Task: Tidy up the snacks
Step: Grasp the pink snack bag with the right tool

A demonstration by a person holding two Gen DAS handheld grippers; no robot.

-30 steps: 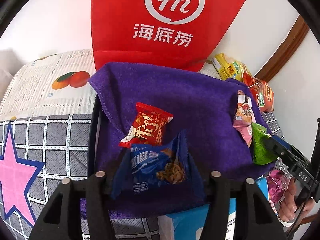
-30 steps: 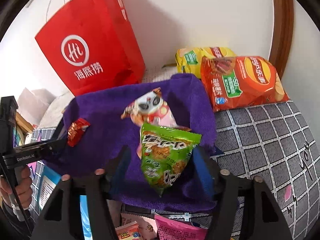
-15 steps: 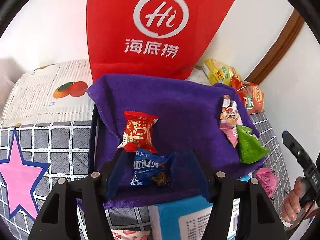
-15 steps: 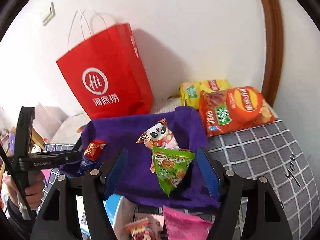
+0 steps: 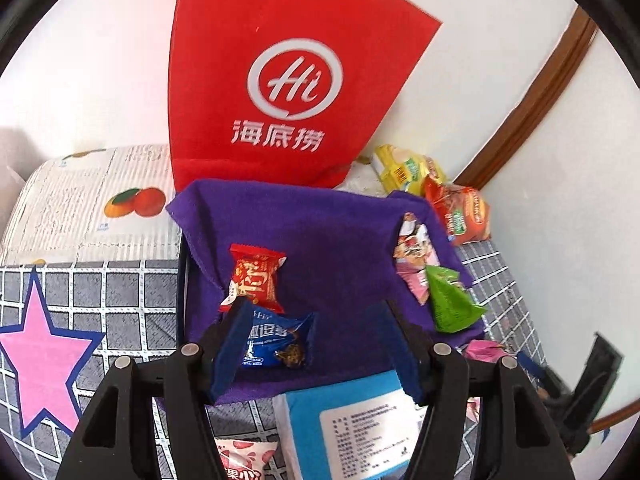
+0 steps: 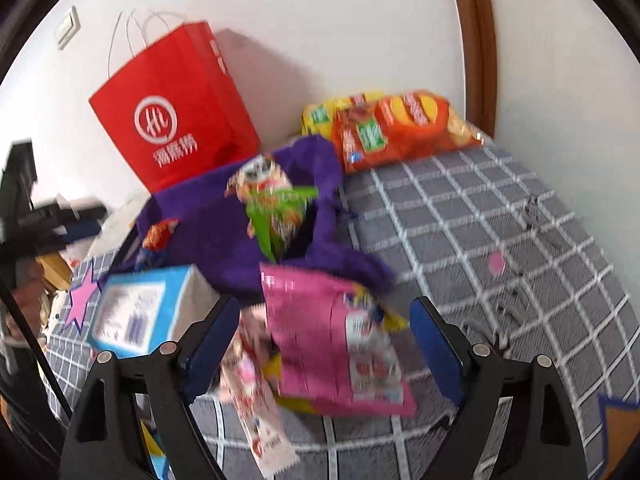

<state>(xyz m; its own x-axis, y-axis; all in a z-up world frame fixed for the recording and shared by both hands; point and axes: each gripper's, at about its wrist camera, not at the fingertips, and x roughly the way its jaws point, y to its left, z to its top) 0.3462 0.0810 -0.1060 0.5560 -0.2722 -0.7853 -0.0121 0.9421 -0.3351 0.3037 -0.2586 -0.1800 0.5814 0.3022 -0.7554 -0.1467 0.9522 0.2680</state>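
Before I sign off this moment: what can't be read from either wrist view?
- Pink packet, right wrist view: print lost to motion blur.
- Blue box, left wrist view: label too small to read, cut by the bottom edge.
- Yellow bag, right wrist view: mostly hidden behind the orange chip bag.

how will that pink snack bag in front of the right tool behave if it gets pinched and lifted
The pink snack bag looks like thin, creased film, so it would probably crumple and sag rather than stay flat. It seems puffy and light for its size. The glossy surface may slip, and it overlaps the white-and-pink packet, which might get dragged along.
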